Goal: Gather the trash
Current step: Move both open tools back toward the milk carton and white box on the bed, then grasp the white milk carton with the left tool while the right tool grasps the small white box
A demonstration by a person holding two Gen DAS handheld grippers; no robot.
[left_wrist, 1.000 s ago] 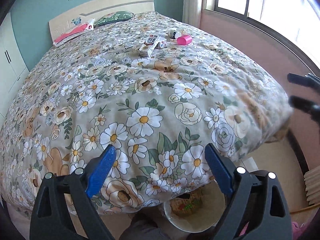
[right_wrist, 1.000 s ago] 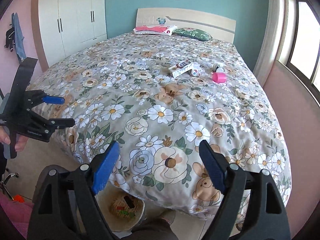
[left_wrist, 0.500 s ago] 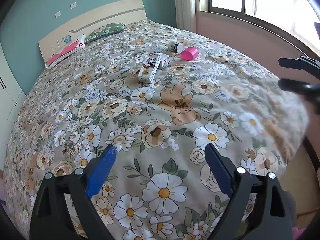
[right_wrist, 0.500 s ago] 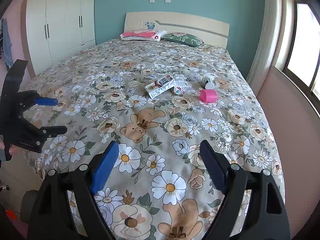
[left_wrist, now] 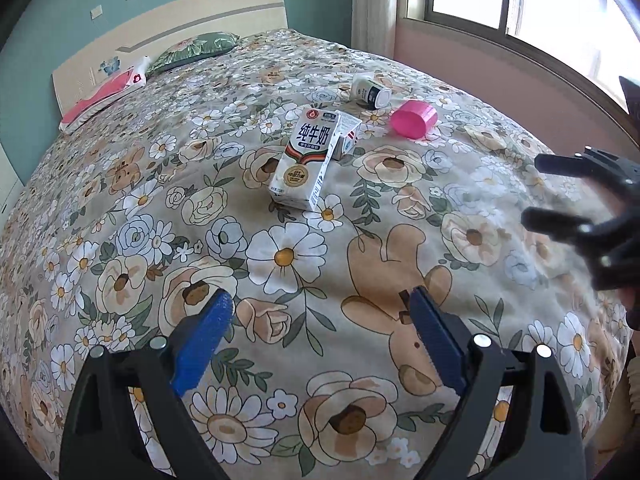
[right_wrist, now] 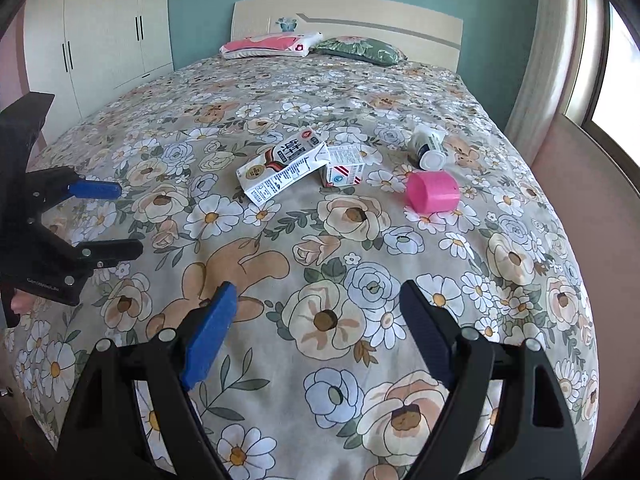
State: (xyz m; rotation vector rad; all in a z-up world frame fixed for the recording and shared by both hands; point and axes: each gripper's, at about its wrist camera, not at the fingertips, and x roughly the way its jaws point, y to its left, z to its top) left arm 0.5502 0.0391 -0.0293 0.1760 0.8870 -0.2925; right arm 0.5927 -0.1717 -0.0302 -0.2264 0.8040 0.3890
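Trash lies on the floral bedspread: a tall white milk carton [left_wrist: 307, 158] [right_wrist: 280, 170] on its side, a small carton [left_wrist: 347, 136] [right_wrist: 343, 168] against it, a white bottle [left_wrist: 370, 90] [right_wrist: 429, 146] and a pink cup [left_wrist: 413, 119] [right_wrist: 432, 192] on its side. My left gripper [left_wrist: 318, 320] [right_wrist: 116, 216] is open and empty, above the bed short of the milk carton. My right gripper [right_wrist: 316, 312] [left_wrist: 534, 188] is open and empty, to the right, short of the pink cup.
The bed [right_wrist: 360, 280] fills both views. A pink pillow [right_wrist: 272, 44] and a green pillow [right_wrist: 360, 48] lie by the headboard. White wardrobes [right_wrist: 96, 40] stand at left, a window [left_wrist: 520, 0] and pink wall at right.
Both grippers have moved forward from the bed's foot over the bedspread toward the trash. The bin on the floor has dropped out of view. Both stayed open.
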